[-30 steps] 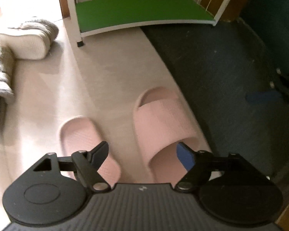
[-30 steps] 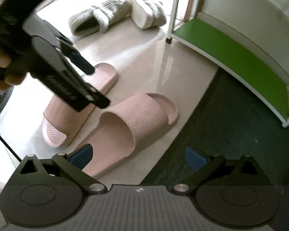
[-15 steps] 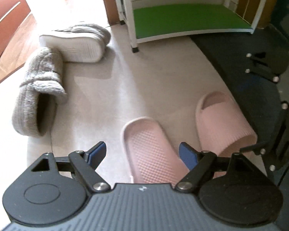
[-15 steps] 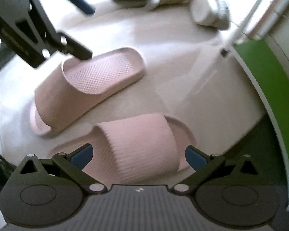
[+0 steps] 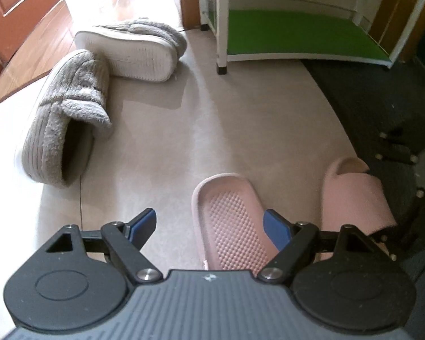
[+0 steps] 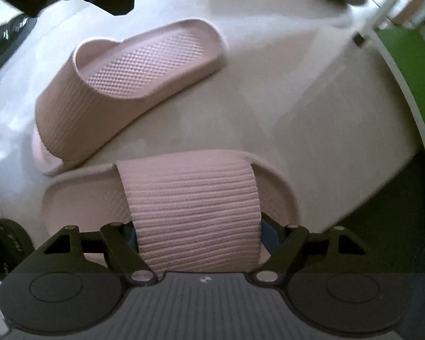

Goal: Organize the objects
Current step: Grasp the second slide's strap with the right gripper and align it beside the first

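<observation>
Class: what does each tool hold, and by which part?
Right tool is closing around a pink slipper's strap; firm grip cannot be told. Left tool holds nothing.

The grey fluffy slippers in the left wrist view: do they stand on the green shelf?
No, both grey fluffy slippers lie on the floor, left of the green shelf.

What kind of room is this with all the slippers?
Probably a home entryway: pink slippers and fluffy grey slippers lie on the floor near a low white shoe rack and a dark doormat.
</observation>
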### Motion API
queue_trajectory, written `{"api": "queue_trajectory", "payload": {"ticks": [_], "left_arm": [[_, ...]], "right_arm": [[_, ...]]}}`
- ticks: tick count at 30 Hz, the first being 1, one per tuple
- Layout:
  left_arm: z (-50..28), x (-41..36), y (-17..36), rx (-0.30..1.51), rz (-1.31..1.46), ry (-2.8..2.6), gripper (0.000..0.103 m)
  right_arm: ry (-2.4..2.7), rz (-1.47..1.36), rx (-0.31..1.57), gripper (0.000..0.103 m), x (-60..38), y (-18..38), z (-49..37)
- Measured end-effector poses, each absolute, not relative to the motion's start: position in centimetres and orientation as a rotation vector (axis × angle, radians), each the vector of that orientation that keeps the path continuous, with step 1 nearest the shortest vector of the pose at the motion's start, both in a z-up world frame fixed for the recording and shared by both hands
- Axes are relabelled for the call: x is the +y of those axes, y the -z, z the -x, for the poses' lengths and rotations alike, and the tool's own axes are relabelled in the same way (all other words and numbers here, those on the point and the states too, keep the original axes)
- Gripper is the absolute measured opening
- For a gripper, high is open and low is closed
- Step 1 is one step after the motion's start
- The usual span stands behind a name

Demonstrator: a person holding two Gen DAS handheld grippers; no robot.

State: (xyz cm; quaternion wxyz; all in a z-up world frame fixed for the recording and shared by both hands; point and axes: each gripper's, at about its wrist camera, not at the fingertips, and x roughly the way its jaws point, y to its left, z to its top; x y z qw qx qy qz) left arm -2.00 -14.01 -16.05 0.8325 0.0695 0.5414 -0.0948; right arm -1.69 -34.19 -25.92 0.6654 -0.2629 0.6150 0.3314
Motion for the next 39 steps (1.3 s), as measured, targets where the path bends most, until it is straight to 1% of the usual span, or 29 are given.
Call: {"api": "queue_trajectory", "payload": {"ticks": [7,12,16,21,25,27,29,30,31,32,35,39], "left_arm": [[1.8,-13.9,16.0,1.144,-0.148,0.197,0.083],[1.5,-14.1,15.9,1.139,-0.207,0.210,0.083],[1.3,-14.2,16.0,1.114,-0.319,0.187,0.083],[0.7,-13.0,15.9,1.116,-0.312,0.157,0.083],[0.6,-12.5,16.0,1.106,-0.333,0.141,0.083],[0.5,-12.1,16.2,1.111,-0.336,0.134,0.083],[0.4,-11.8,16.5,1.125,-0.325,0.127,0.083],[0.3,-11.6,16.6,1.133,-0.318,0.121,0.083],[0.2,-11.4,16.7,1.139,-0.313,0.115,0.083],[0.1,-11.2,16.7,1.144,-0.305,0.107,0.083],[0.0,-10.8,16.8,1.152,-0.281,0.104,0.083],[0.1,-10.8,17.0,1.154,-0.286,0.099,0.083]], "right_arm": [[-0.567,0.360,1.458,0.081,-38.4,23.5,3.5],[-0.264,0.119,1.538,0.081,-41.5,22.9,4.6],[-0.038,-0.098,1.545,0.081,-42.7,22.3,5.7],[0.214,-0.434,1.546,0.081,-43.7,22.5,7.0],[0.372,-0.606,1.518,0.081,-43.5,23.1,7.5],[0.417,-0.676,1.488,0.083,-43.4,23.2,7.7],[0.360,-0.743,1.462,0.089,-43.0,23.4,7.6],[0.341,-0.736,1.461,0.092,-42.7,23.3,7.6],[0.333,-0.706,1.462,0.098,-42.4,23.2,7.4],[0.321,-0.666,1.454,0.102,-42.1,22.9,7.3],[0.247,-0.534,1.416,0.103,-41.6,22.0,7.5],[0.011,-0.292,1.368,0.103,-40.8,21.8,6.6]]}}
